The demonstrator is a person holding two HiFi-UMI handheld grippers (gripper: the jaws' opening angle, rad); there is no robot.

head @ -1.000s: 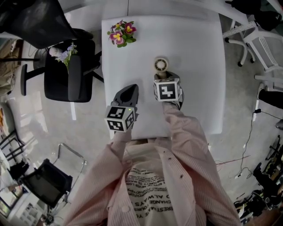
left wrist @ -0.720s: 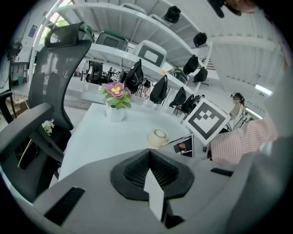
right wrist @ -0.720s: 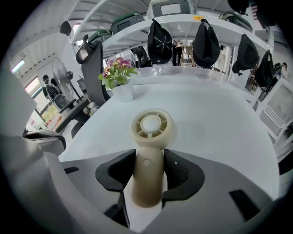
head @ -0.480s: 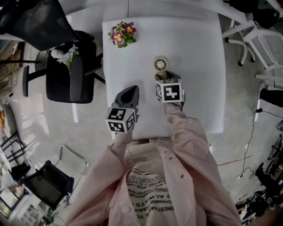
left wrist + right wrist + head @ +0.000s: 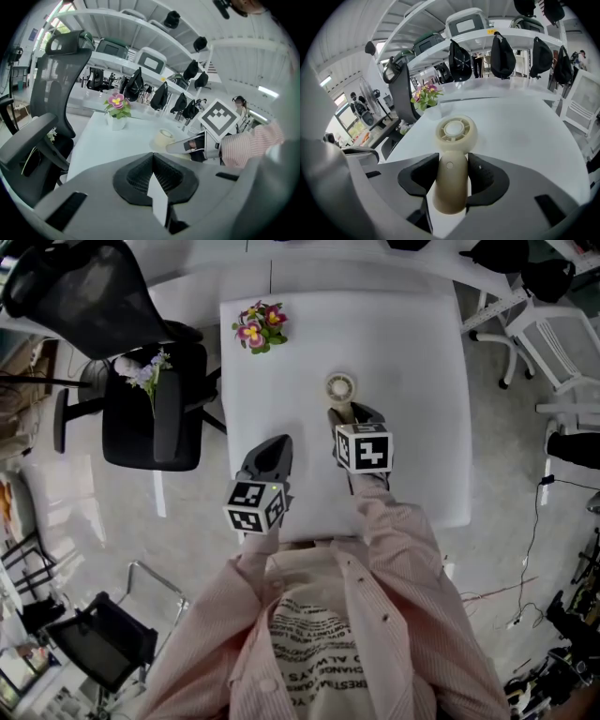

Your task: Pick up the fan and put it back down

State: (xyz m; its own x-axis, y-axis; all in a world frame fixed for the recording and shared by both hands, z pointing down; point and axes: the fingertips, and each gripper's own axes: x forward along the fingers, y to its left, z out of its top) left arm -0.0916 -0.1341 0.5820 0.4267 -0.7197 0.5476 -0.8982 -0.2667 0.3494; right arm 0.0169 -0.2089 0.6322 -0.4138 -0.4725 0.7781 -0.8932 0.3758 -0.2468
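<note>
A small cream hand-held fan [image 5: 340, 386] with a round head is held by its handle [image 5: 451, 180] in my right gripper [image 5: 352, 415]. The black pads [image 5: 485, 180] press on both sides of the handle, and the head [image 5: 456, 131] sticks out ahead of the jaws, above the white table [image 5: 412, 352]. My left gripper [image 5: 272, 444] hovers over the table's near left part, its jaws closed together [image 5: 153, 161] with nothing between them. From the left gripper view the fan [image 5: 164, 137] and the right gripper [image 5: 201, 145] show off to the right.
A pot of pink and yellow flowers [image 5: 259, 326] stands at the table's far left corner. A black office chair [image 5: 150, 399] with a flower sprig on it sits left of the table. White chairs [image 5: 553, 329] stand to the right.
My right gripper has risen a little with the fan in its grip. The left gripper has stayed where it was.
</note>
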